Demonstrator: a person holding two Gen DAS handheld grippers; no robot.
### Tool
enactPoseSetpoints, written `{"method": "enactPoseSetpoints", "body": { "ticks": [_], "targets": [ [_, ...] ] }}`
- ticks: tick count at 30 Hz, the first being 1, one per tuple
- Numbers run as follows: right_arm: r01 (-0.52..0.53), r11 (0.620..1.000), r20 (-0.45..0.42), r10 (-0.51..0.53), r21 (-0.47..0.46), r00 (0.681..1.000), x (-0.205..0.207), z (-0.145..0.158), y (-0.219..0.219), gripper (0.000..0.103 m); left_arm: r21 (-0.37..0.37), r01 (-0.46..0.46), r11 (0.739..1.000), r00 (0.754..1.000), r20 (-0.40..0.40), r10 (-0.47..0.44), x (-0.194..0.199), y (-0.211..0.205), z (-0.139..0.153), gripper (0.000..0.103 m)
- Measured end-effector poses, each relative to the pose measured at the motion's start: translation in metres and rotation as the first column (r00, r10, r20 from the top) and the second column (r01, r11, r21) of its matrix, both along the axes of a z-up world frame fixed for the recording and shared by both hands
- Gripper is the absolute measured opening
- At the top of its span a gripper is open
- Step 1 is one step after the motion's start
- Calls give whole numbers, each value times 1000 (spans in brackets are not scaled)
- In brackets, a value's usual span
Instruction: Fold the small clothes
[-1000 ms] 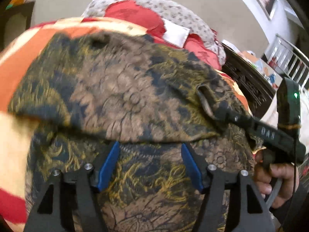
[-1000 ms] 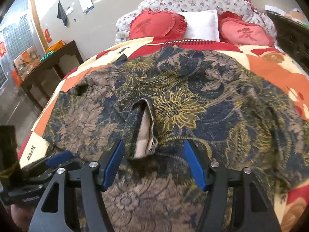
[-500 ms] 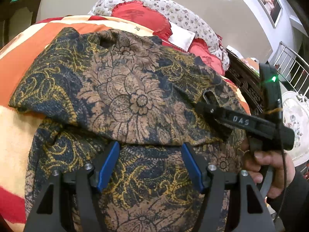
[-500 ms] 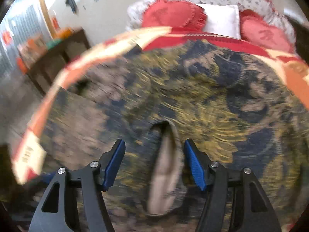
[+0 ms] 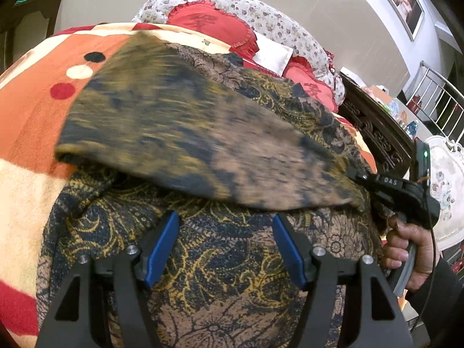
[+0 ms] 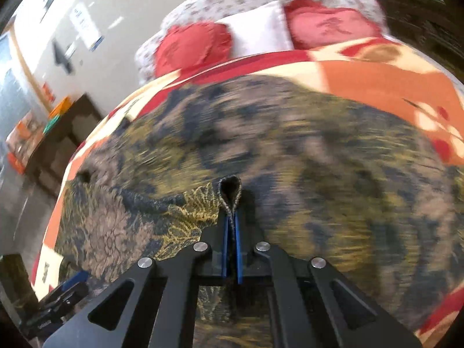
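A dark blue, gold and brown patterned garment [image 5: 188, 133] lies spread on the bed. My right gripper [image 6: 231, 217] has its jaws closing, and the blue pads pinch a raised fold of the garment's edge [image 6: 230, 185]. In the left wrist view the right gripper [image 5: 352, 174] holds that edge at the right, and a blurred flap stretches from it across the garment. A hand [image 5: 406, 240] grips its handle. My left gripper [image 5: 225, 217] stands open low over the near part of the garment, with only flat cloth under its pads. Its blue pad [image 6: 66, 287] shows at the lower left of the right wrist view.
An orange, cream and red blanket [image 5: 34, 116] covers the bed. Red pillows [image 5: 211, 26] and a white one [image 6: 258, 29] lie at the head. Carved dark wooden furniture [image 5: 374, 133] stands to the right, and a dark side table [image 6: 66, 121] to the left.
My right gripper went from wide open over the garment's slit to shut on its edge, and it has drawn the flap sideways. The left gripper has stayed where it was.
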State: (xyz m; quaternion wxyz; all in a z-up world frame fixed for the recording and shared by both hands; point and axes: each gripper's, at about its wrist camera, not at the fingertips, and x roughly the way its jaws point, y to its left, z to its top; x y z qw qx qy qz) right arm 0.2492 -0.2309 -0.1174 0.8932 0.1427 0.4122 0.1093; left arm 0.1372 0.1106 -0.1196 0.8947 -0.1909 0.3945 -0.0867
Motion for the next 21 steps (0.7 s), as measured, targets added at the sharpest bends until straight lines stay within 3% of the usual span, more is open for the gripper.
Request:
{"method": "enactPoseSetpoints", "body": {
  "ticks": [6,14,19,21],
  "targets": [
    [60,998,13,-59,-20,998,-7,5,-37,5,-1,0,1000,1000,0,0,0,0,0,70],
    [43,997,10,-42,-63,999,-5,4,-39,5,-7,5,1000,1000,0,-5,0,-1,0,72],
    [87,991,76,-80,-104,994,-15,18,-49,5,-11,7,1000,1000,0,-7,1,-1,-1,73],
    [94,990,47,-89,-106,995,-14,12,-57,5,-9,8,1000,1000,0,-8,1,-1,-1,73]
  ]
}}
